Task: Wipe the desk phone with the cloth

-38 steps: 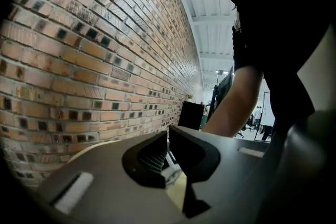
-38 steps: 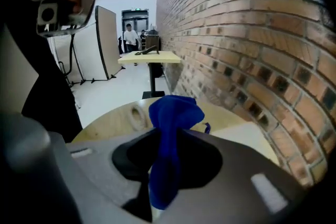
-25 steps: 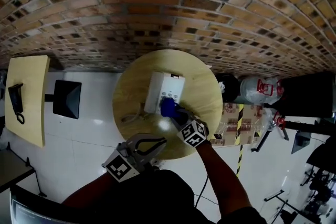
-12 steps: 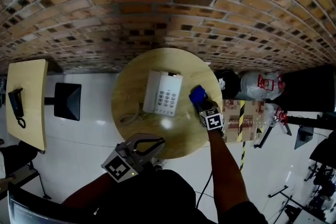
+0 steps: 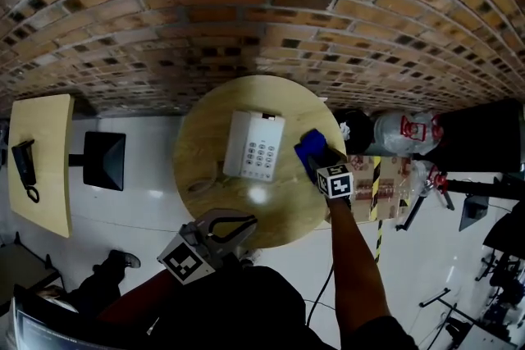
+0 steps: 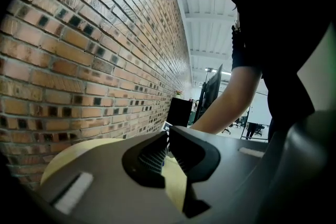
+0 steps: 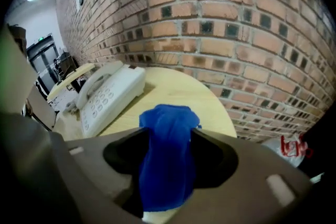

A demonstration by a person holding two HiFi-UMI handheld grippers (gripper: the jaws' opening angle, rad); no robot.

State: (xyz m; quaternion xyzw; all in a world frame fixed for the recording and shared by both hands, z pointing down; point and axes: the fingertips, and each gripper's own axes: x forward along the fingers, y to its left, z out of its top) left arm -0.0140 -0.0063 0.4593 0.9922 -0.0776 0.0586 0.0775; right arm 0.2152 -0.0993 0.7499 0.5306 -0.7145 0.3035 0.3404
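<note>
Blue cloth (image 5: 310, 148) lies bunched on the round wooden table (image 5: 205, 135), just to the right of the desk phone (image 5: 255, 145) in the head view and apart from it. The right gripper (image 5: 316, 156) points steeply down over the cloth from the phone's right side, its marker cube nearer the person. In the right gripper view the cloth (image 7: 168, 149) fills the space between the two jaws of the right gripper (image 7: 169, 136). The jaws have just been opening and now stand wide apart, so the cloth sits loosely between them rather than pinched, its far end resting on the table (image 7: 178, 92).

The phone is white and lies flat near the table's middle. Its handset (image 5: 239, 142) sits in the cradle on its left half and the keypad (image 5: 261, 153) is on its right half. In the right gripper view the phone (image 7: 107, 94) lies to the left of the cloth, clear of it. A pale cord (image 5: 203, 180) curls on the table at the phone's near left corner.

The left gripper (image 5: 254, 219) hangs at the table's near edge, on the person's side of the phone and well apart from it. In the left gripper view its jaws (image 6: 168, 134) are closed together at the tips with nothing between them.

Beyond the phone rises a brick wall (image 5: 246, 12).
</note>
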